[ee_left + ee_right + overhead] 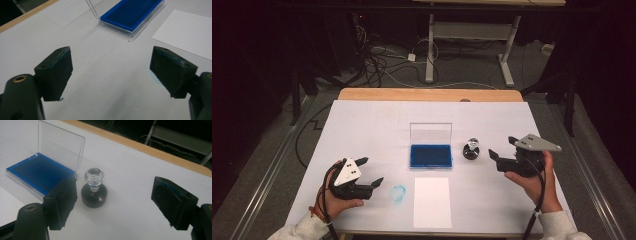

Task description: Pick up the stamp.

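A blue ink pad [430,156] lies in a clear case mid-table, its lid [430,133] standing upright. A round dark stamp with a crystal knob [471,149] stands just right of it. A white sheet of paper [432,202] lies near the front edge. My left gripper [370,171] is open at the front left, low over bare table, and the pad [131,13] and paper [187,31] lie ahead of its jaws. My right gripper [503,146] is open at the right. The stamp [94,191] stands upright just ahead of it, near its left jaw, beside the pad [40,172].
A faint blue ink smudge [398,193] marks the white table cover [362,125] left of the paper. The wooden far edge [427,94] of the table borders a floor with cables and a desk frame [472,45]. Open surface lies around both grippers.
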The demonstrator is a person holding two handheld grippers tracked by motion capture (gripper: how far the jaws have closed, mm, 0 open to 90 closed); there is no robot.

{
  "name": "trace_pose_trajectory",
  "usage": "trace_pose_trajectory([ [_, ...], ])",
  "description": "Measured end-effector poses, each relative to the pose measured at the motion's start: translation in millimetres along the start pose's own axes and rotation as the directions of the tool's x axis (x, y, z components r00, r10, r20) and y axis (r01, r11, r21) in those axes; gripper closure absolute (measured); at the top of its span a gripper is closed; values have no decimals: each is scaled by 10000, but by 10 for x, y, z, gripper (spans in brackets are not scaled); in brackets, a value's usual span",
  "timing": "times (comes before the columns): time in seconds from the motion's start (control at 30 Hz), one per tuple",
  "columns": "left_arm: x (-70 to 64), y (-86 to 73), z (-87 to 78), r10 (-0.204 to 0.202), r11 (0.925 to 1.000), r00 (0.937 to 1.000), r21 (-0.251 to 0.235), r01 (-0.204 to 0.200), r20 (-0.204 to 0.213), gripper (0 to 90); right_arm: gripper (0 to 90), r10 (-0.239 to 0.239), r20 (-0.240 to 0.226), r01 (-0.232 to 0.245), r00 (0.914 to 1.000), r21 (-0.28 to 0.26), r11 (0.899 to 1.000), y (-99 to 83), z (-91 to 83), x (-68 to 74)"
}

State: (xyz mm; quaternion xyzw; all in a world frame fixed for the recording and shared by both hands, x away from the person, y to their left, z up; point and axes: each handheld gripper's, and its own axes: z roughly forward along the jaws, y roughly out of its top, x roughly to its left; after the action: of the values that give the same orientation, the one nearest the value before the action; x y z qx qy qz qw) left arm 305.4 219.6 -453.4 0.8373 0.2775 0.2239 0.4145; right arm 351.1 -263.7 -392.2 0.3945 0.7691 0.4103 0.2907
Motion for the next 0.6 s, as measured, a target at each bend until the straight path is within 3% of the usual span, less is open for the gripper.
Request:
trace_pose_trajectory([
  [0.17,-3,-7,-5,11,10000,10000,-35,-11,-6,194,216,145,-505,-120,9986,487,9987,157,212,12],
  [0.27,-2,-9,-15,-37,9999,10000,-121,36,-55,208,212,98,-732,-20,9973,1057,9944,230,362,57],
  [0.33,4,-16,-13,-40,10000,10000,-24,40,-20,207,216,187,-802,-83,9966,1280,9917,257,474,87],
  [0.43,2,-25,-4,-44,10000,10000,53,44,45,207,214,74,-509,21,9987,1843,9829,257,660,121],
  [0.5,0,-28,-6,-31,10000,10000,80,31,3,207,243,283,-531,-165,9982,2118,9772,233,766,117],
  [0.6,11,-41,-15,-91,9999,9999,58,92,-48,207,286,467,-646,-315,9968,2183,9754,195,857,108],
])
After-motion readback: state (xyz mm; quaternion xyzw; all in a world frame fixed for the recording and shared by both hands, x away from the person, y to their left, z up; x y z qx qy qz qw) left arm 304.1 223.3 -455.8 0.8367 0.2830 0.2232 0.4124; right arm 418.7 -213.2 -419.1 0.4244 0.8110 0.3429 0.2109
